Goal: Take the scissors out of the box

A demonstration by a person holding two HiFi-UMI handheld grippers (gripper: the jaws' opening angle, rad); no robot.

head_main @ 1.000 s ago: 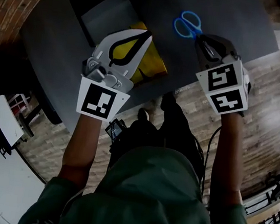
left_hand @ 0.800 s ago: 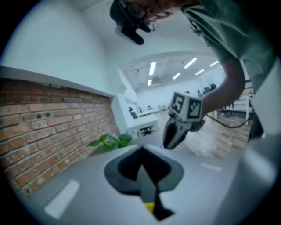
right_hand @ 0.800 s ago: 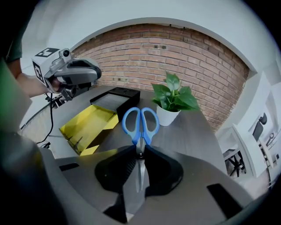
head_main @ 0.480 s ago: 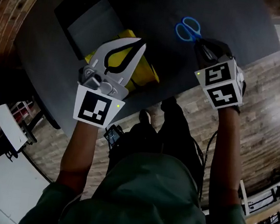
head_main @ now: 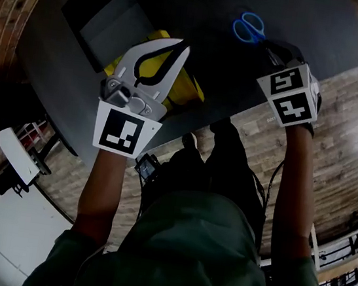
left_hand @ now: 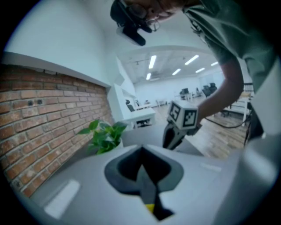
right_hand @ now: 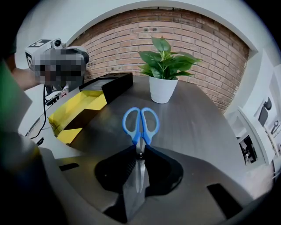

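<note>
Nearest me, my right gripper [right_hand: 140,151] was clenched on the blades of the scissors [right_hand: 140,137], just short of the pivot, the blue handles pointing away over the dark worktop [right_hand: 197,127]. I judged them light and stiff, but smooth steel is slippery, so a hold near the pivot should stop the handles swinging. My left gripper [left_hand: 142,151] was closed; a sliver of yellow showed under its tips, possibly the box behind. The scissors were already out of the open yellow box [right_hand: 77,110], which lay well off to the left, with a potted plant [right_hand: 163,66] beyond.
</note>
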